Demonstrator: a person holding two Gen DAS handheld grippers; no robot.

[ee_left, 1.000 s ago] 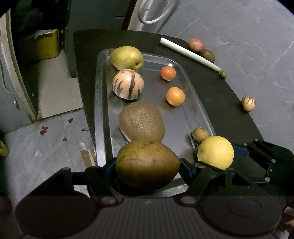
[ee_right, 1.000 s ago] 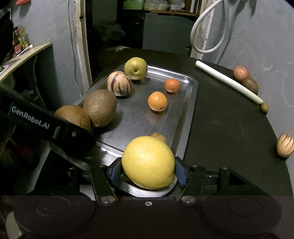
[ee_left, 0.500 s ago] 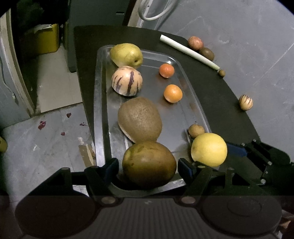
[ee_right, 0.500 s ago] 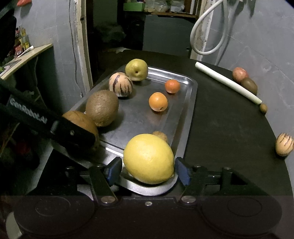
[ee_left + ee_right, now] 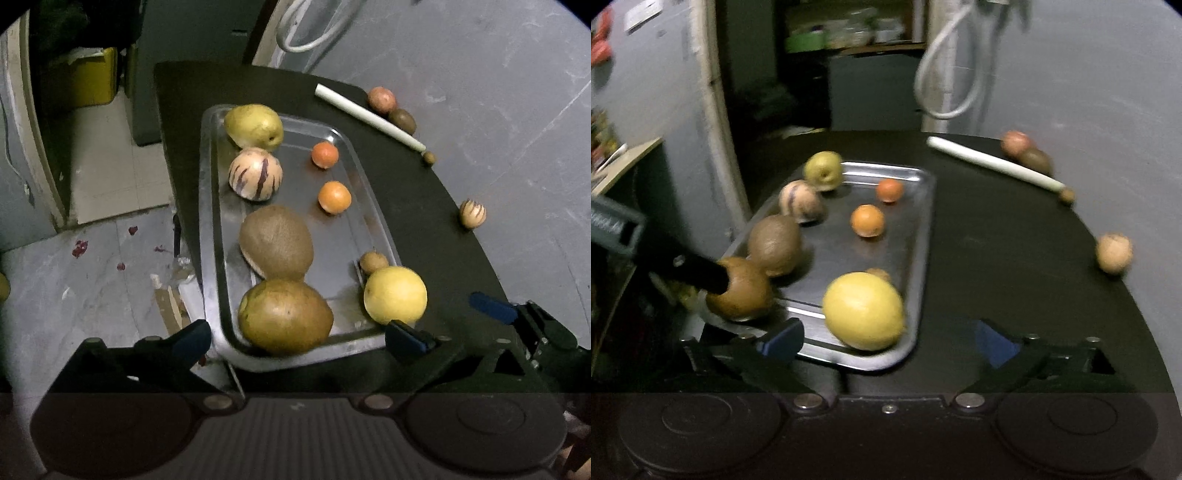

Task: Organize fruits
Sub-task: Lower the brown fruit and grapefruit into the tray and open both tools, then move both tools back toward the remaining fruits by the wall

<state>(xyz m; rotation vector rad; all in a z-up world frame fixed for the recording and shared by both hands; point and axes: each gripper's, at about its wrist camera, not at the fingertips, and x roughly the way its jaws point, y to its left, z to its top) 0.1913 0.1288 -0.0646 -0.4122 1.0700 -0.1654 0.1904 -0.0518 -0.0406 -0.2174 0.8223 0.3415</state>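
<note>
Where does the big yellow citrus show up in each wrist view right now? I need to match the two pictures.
Left wrist view: the yellow citrus sits low and right of centre, at the near right corner of the metal tray.
Right wrist view: the same citrus sits low, just left of centre, near that tray's front rim.
Shared landmark: the white stick on the dark table beyond the tray.

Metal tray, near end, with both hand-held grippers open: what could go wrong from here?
1. The large yellow citrus sits by the rim of the metal tray, close to the right hand-held gripper; a nudge might roll it over the rim.
2. The brown fruit lies at the tray's near end between the fingers of the open left hand-held gripper; a clipped rim could shift the tray, whose corner seems to overhang the black table.
</note>
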